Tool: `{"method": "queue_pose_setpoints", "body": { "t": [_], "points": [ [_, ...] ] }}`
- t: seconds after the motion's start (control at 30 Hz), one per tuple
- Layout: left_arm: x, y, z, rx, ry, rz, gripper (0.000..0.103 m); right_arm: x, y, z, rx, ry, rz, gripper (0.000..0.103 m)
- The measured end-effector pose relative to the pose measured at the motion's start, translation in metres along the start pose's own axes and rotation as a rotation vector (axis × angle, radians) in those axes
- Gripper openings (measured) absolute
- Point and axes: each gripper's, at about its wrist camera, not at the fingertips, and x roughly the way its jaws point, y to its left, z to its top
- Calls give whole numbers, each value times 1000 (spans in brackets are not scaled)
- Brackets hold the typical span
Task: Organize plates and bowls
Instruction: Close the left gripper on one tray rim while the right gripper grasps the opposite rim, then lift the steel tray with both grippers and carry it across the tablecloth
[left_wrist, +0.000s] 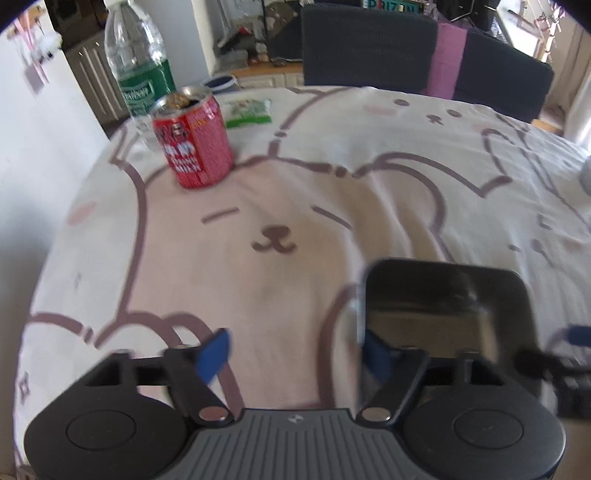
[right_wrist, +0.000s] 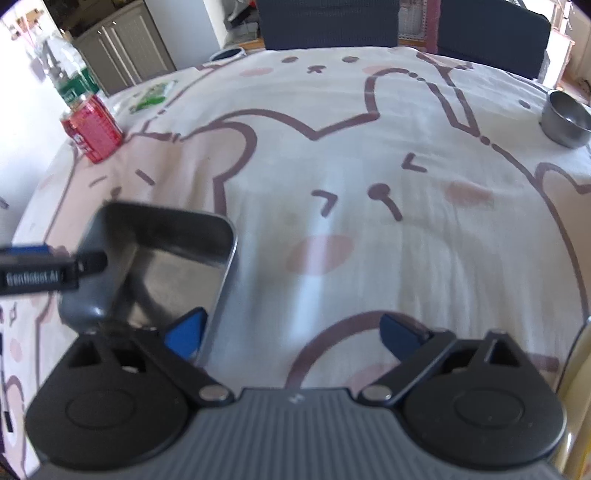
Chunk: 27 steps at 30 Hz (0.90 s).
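Note:
A dark rectangular metal dish (left_wrist: 443, 314) (right_wrist: 166, 258) lies on the bear-print tablecloth (left_wrist: 295, 206). My left gripper (left_wrist: 295, 354) is open astride the dish's left wall, with one blue pad inside and the other well clear outside. My right gripper (right_wrist: 293, 334) is open astride the opposite wall, its left pad inside the dish and its right pad far off over the cloth. Neither gripper's pads press on the metal. A round steel bowl (right_wrist: 565, 118) stands alone at the table's far right.
A red drink can (left_wrist: 195, 147) (right_wrist: 96, 129), a clear water bottle (left_wrist: 140, 66) and a green packet (left_wrist: 249, 112) sit at the far left of the table. Dark chairs (left_wrist: 369, 48) stand behind the table. A white wall runs along the left edge.

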Motion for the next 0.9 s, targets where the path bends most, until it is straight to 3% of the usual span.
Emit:
{"method": "queue_pose_setpoints", "body": {
  "t": [0.03, 0.13, 0.2, 0.3, 0.33, 0.7, 0.9],
  "points": [
    [-2, -1, -2, 5, 3, -15, 58, -1, 1, 0, -4, -9, 15, 88],
    [-8, -3, -6, -8, 8, -74, 34, -4, 5, 2, -25, -28, 65, 64],
    [-11, -6, -8, -23, 15, -118, 11, -4, 9, 4, -37, -34, 115, 35],
    [-16, -15, -12, -17, 19, -133, 6, -6, 14, 5, -57, -29, 164, 8],
    [-17, -18, -13, -8, 19, -128, 5, -8, 15, 4, -64, -29, 169, 5],
    [-39, -54, -27, 22, 32, -211, 6, -43, -12, -13, -50, 19, 149, 5],
    [-46, -86, -41, 85, 49, -215, 6, -60, -35, -27, -47, 24, 116, 5]
  ]
}}
